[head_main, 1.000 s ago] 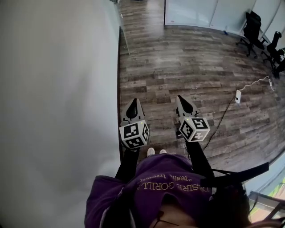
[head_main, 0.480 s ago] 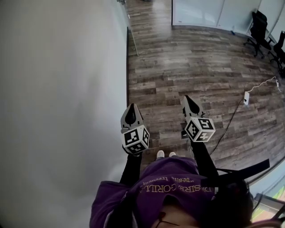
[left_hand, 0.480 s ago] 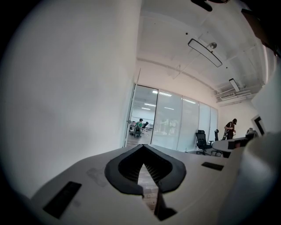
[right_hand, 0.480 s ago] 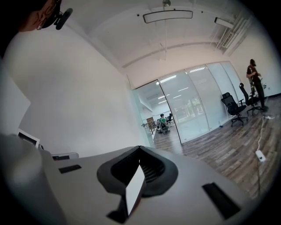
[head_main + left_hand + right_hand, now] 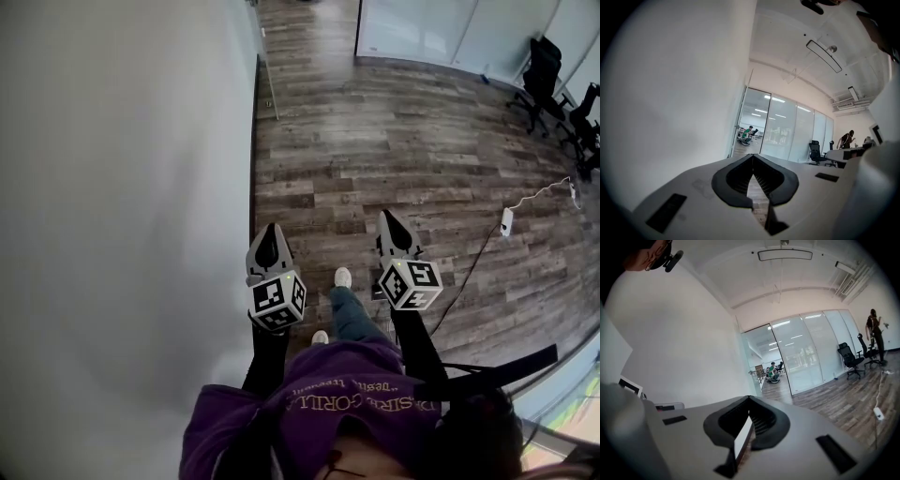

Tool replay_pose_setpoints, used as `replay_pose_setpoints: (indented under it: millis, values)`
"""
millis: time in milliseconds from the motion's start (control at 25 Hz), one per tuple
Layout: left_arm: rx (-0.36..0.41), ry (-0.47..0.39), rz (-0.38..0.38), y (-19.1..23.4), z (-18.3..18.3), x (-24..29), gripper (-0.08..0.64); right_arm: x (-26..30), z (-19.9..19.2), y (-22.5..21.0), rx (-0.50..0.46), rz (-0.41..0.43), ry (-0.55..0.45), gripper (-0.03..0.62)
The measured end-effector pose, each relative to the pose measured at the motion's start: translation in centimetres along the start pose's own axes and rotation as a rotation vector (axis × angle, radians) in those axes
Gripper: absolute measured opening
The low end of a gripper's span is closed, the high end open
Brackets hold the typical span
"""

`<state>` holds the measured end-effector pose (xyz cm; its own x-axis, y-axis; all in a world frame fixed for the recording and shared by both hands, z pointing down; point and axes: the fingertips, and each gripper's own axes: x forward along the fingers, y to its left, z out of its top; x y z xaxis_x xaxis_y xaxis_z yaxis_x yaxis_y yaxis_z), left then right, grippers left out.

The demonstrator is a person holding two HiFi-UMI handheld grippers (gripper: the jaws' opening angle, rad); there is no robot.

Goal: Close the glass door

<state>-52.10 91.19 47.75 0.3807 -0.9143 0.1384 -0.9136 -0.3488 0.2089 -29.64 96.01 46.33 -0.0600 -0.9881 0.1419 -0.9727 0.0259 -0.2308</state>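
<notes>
Plainly, both pairs of jaws are pressed together with nothing between them. We carry the left gripper and right gripper side by side, pointing ahead, since we judge this stretch is only the approach. The glass door stands ajar far ahead, at the far end of the white wall on our left, well apart from both grippers. Between lies bare wooden floor, one shoe forward. A white power block and office chairs sit off right, outside our path.
</notes>
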Motion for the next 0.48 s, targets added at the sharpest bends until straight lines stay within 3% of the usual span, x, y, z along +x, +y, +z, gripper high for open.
replay_pose_setpoints:
  millis: [120, 320, 480]
  values:
    - [0.020, 0.035, -0.020, -0.3, -0.9, 4.5, 0.002, 4.4, 0.1, -1.7, 0.005, 0.020, 0.005, -0.003]
    - [0.008, 0.005, -0.130, -4.1, 2.3, 13.5, 0.002, 11.2, 3.2, -6.3, -0.006, 0.024, 0.017, -0.003]
    - [0.027, 0.015, -0.160, -7.2, 2.6, 19.9, 0.002, 15.9, 4.9, -10.2, -0.020, 0.018, 0.021, -0.003]
